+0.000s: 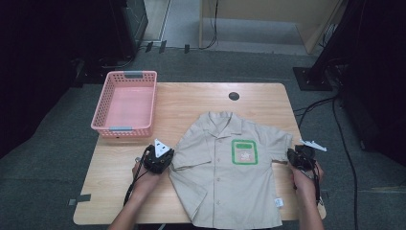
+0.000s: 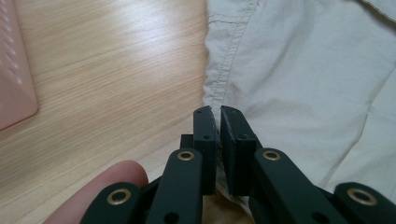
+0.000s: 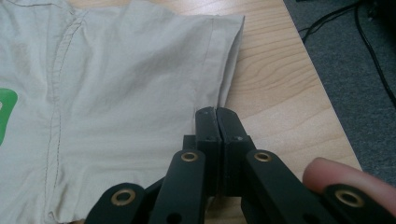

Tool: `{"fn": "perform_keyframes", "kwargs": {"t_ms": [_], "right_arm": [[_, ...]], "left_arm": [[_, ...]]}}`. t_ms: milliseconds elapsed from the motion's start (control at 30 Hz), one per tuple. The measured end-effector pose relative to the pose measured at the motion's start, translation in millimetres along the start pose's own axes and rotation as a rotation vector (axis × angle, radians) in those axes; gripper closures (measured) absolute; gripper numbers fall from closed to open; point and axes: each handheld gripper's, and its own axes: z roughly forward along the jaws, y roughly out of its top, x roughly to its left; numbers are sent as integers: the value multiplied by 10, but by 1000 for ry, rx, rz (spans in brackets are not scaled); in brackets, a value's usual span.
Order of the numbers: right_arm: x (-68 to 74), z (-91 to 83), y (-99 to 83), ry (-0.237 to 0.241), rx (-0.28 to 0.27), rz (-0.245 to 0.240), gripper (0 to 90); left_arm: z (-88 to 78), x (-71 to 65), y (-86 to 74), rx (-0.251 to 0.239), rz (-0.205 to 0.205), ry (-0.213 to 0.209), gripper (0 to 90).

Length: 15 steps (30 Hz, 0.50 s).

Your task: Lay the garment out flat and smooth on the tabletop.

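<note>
A beige short-sleeved shirt [image 1: 225, 182] lies flat and face up on the wooden table [image 1: 191, 98], with a green patch [image 1: 244, 152] on its chest. My left gripper [image 1: 170, 160] sits at the hem of the sleeve on the left. In the left gripper view the jaws [image 2: 217, 111] are pinched together with the shirt's [image 2: 303, 70] stitched sleeve edge running down between them. My right gripper [image 1: 289, 156] is at the hem of the sleeve on the right. In the right gripper view it [image 3: 216, 111] is shut on that hem at the edge of the shirt [image 3: 116, 93].
An empty pink basket [image 1: 123, 129] stands at the table's back left; its corner [image 2: 14, 84] shows in the left gripper view. A round dark hole [image 1: 233, 96] sits near the far edge. The right table edge [image 3: 327, 93] runs close beside my right gripper, with cables on the floor beyond.
</note>
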Motion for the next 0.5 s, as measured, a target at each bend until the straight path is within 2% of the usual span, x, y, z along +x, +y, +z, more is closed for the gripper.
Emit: {"fn": "perform_keyframes", "kwargs": {"t_ms": [100, 200, 367, 400, 433, 467, 500], "right_arm": [[6, -8, -10, -10, -2, -15, 895], [33, -15, -31, -30, -9, -34, 897], [-10, -48, -57, -56, -8, -46, 883], [-21, -58, -57, -72, -10, -55, 883], [-30, -62, -54, -132, -2, -71, 871], [-54, -68, -51, -170, -7, -75, 822], [-102, -91, -38, -161, -16, -44, 783]], "left_arm": [[-31, -75, -23, -1, 28, -3, 856], [-40, -141, -31, -2, 55, 28, 857], [-35, -165, -27, 1, 57, 48, 859], [-33, -167, -27, -1, 57, 49, 859], [-34, -166, -27, 0, 57, 49, 859], [-34, -163, -26, 1, 55, 46, 859], [-34, -159, -26, 0, 53, 44, 859]]}}
